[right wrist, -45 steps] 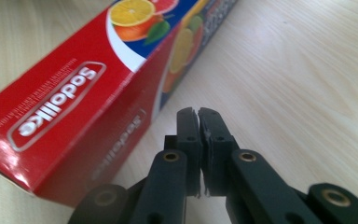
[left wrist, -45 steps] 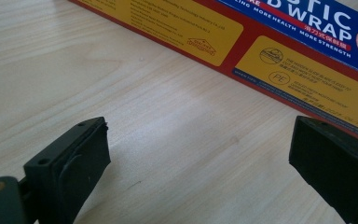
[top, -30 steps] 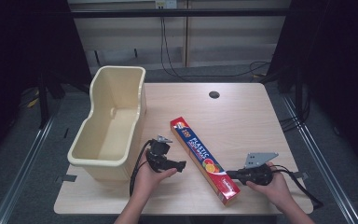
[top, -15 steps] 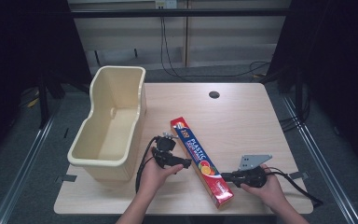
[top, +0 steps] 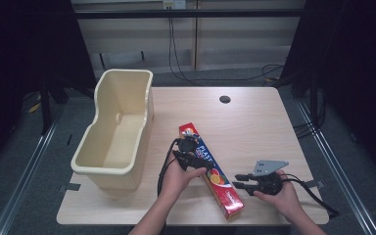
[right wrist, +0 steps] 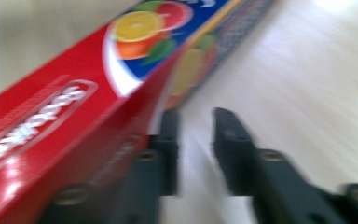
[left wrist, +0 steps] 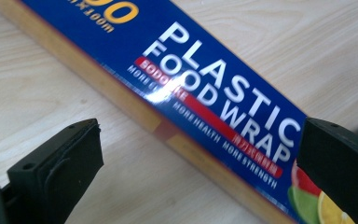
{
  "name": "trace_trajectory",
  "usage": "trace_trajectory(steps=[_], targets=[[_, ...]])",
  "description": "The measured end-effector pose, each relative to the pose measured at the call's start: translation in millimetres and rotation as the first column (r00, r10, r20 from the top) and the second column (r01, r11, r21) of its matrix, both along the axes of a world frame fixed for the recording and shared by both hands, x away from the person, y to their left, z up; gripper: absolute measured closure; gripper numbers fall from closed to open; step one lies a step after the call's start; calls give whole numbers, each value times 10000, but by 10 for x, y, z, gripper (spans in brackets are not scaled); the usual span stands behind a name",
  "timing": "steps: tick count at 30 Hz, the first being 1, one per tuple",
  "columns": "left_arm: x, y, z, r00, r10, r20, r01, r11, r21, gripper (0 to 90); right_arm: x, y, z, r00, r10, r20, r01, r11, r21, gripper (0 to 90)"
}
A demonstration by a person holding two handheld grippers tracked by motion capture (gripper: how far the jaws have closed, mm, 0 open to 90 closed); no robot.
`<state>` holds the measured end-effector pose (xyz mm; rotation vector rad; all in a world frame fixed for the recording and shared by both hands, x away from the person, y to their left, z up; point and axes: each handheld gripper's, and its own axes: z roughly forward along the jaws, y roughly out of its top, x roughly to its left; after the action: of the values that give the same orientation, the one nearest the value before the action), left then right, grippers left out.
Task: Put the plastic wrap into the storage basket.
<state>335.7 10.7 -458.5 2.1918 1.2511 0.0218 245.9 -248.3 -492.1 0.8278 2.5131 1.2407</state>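
A long blue and red plastic food wrap box (top: 206, 164) lies slantwise on the wooden table (top: 254, 127), its red end towards me. My left gripper (top: 199, 164) hovers over the box's middle. In the left gripper view its jaws have just been opening and stand wide open (left wrist: 200, 137), straddling the box (left wrist: 205, 84) without touching it. My right gripper (top: 237, 180) lies to the right of the box's near end. In the right gripper view its jaws (right wrist: 196, 128) have just been opening. A narrow gap with nothing in it shows between them, beside the box's red side (right wrist: 74, 107).
A tall cream plastic tub (top: 122, 73) stands on the left part of the table, reaching its front left edge. A dark cable hole (top: 224, 99) sits near the table's far edge. A cable (top: 318, 193) trails from the right gripper towards the right front corner.
My left hand has moved right and now sits over the box. The right gripper's jaws have parted a little. The box's near end has swung slightly left.
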Motion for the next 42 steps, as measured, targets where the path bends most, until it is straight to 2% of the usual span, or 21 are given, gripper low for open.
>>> trace_trajectory(steps=[2, 4, 5, 7, 8, 10, 11, 12, 13, 14, 17, 20, 22, 25, 32, 36, 39, 40, 41, 42], targets=[[20, -44, -2, 9998, 172, -60, -172, 9998, 82, 0, 6, -31, 16, 9995, -307, 21, 307, 9995, 30, 569], [26, -87, 3, 9995, 286, 125, -288, 9995, 150, 0, 11, -44, 25, 9981, -615, 36, 615, 9979, -176, 456], [33, -112, 7, 9992, 386, 85, -387, 9991, 144, 0, 21, -55, 24, 9981, -609, 22, 609, 9978, -277, 431], [46, -181, 8, 9989, 472, -21, -471, 9987, 184, 0, 33, -93, 24, 9954, -953, 15, 953, 9947, -384, 318], [50, -222, 11, 9972, 752, -56, -750, 9967, 295, 0, 42, -122, 28, 9933, -1155, -79, 1152, 9927, -361, 290], [55, -258, 6, 9946, 1038, -62, -1036, 9943, 235, 0, 47, -176, 41, 9906, -1365, 5, 1365, 9903, -270, 253], [62, -258, 7, 9954, 951, -88, -949, 9951, 266, 0, 49, -198, 46, 9893, -1459, 16, 1459, 9890, -252, 237], [68, -261, 4, 9950, 991, -125, -988, 9948, 259, 0, 51, -223, 53, 9872, -1593, 25, 1593, 9870, -203, 233], [75, -278, -6, 9918, 1249, -277, -1245, 9921, 174, 0, 53, -243, 56, 9864, -1643, 28, 1643, 9863, -107, 231], [79, -316, -29, 9872, 1550, -372, -1539, 9876, 297, 0, 57, -269, 59, 9839, -1785, 7, 1785, 9839, 13, 214], [87, -342, -56, 9852, 1662, -422, -1646, 9856, 377, 0, 69, -308, 69, 9800, -1991, -2, 1991, 9799, 119, 205], [94, -341, -76, 9878, 1525, -305, -1517, 9880, 290, 0, 65, -325, 80, 9801, -1985, 40, 1984, 9800, 181, 204], [105, -337, -76, 9876, 1502, -461, -1492, 9885, 246, 0, 62, -329, 80, 9807, -1954, 7, 1953, 9805, 216, 203], [156, -328, -69, 9918, 1159, -537, -1140, 9928, 366, 0, 69, -330, 73, 9809, -1945, 27, 1944, 9807, 202, 203], [315, -236, -48, 9947, 747, -706, -680, 9933, 933, 31, 67, -345, 81, 9796, -2008, 92, 2005, 9793, 276, 207], [385, -150, 2, 9940, 771, -775, -676, 9906, 1191, 104, 71, -353, 83, 9800, -1991, 70, 1987, 9794, 354, 210], [415, -94, 50, 9950, 640, -769, -510, 9857, 1608, 159, 73, -355, 85, 9801, -1982, 75, 1977, 9795, 379, 210], [424, -84, 56, 9960, 629, -641, -515, 9847, 1664, 178, 75, -355, 83, 9807, -1955, 37, 1952, 9799, 405, 211], [432, -62, 78, 9951, 624, -769, -474, 9819, 1831, 197, 76, -356, 81, 9809, -1943, 24, 1941, 9802, 387, 212], [441, -44, 88, 9961, 554, -686, -406, 9787, 2013, 215, 75, -356, 79, 9804, -1972, 41, 1969, 9797, 367, 212]])
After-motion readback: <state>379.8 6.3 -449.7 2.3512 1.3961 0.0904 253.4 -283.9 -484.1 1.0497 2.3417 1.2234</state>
